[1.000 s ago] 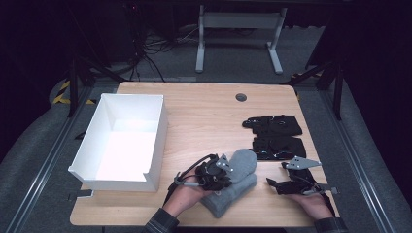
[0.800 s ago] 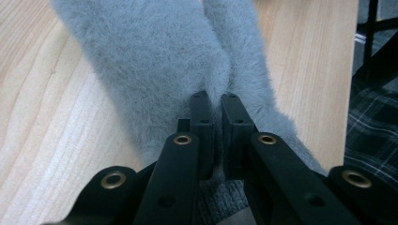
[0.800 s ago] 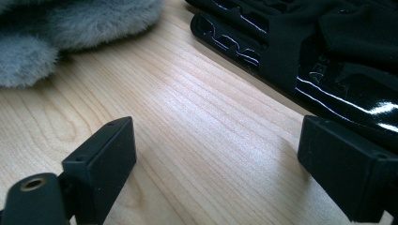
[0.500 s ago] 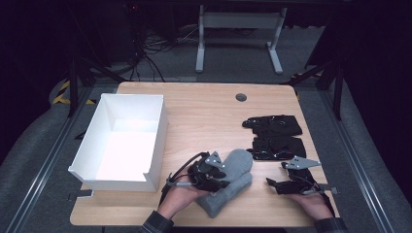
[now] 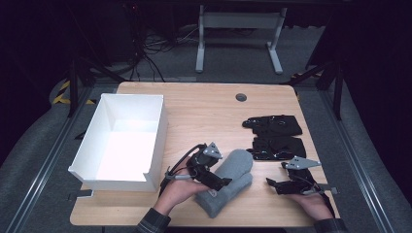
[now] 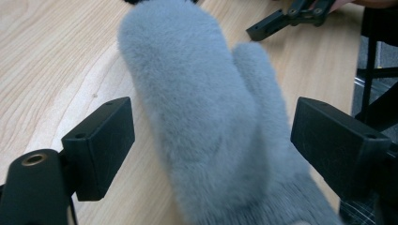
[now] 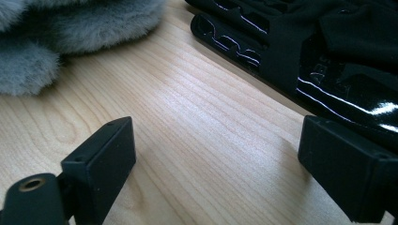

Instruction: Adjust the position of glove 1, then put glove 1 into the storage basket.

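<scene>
The wooden counter [image 5: 204, 114] carries everything here. On its left part stands a white box [image 5: 109, 170], open at the top, with nothing to be seen inside it. On the right part lie two black gloves, one [image 5: 273, 124] farther from the person and one [image 5: 278, 147] nearer, just beside each other; the right gripper view shows glossy patches and thin pale lines on the nearer one.

Near the front edge, between the box and the black gloves, lies a grey furry mitten [image 6: 202, 108], flat on the wood, its rounded tip pointing toward the black gloves and its thumb on the side toward the right hand.

The left hand-held gripper [image 5: 210, 175] sits low over the cuff end of the mitten. Its jaws have just been opening and now stand spread, one on each side of the mitten, with the fur between them and a gap at each pad, so nothing is pinched.

The right hand-held gripper [image 5: 273, 184] rests at the front right of the counter, well apart from the mitten and just in front of the nearer black glove. Its jaws are spread too, with bare wood between them.
</scene>
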Demonstrator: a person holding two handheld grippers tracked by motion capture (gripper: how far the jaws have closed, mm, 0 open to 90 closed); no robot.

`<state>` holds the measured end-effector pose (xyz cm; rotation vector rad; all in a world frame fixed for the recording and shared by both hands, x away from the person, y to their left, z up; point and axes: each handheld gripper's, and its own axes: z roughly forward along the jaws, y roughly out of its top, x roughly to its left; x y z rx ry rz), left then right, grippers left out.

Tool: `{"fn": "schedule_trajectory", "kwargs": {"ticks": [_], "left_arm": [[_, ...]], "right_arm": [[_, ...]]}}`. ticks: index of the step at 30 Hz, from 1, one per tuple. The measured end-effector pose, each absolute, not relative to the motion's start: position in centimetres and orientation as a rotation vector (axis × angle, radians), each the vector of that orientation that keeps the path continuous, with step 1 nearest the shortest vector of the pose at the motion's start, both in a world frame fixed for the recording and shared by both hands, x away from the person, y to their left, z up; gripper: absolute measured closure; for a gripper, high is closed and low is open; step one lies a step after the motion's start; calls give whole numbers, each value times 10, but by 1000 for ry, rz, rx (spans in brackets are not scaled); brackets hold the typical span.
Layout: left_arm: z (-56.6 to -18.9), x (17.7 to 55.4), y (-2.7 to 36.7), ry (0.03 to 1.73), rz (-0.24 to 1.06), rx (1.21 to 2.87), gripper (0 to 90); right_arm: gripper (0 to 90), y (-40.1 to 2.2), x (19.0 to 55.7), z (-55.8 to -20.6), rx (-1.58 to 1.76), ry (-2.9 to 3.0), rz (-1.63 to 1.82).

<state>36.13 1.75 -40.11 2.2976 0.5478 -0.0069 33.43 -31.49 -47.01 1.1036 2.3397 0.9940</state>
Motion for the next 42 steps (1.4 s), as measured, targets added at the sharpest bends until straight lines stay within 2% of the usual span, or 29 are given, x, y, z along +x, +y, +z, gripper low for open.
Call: {"fn": "schedule_trajectory", "kwargs": {"ticks": [14,28,33,42], "left_arm": [[-418,370,-2,601,28,2362,97],[-445,376,-11,605,-70,2420,73],[-449,378,-10,604,-162,2406,156],[-451,380,-9,583,-277,2400,380]], "right_arm": [[116,-314,336,-470,1108,2338,992],[116,-313,337,-470,1109,2337,992],[115,-313,337,-470,1109,2336,992],[115,-313,336,-470,1110,2337,992]]}}
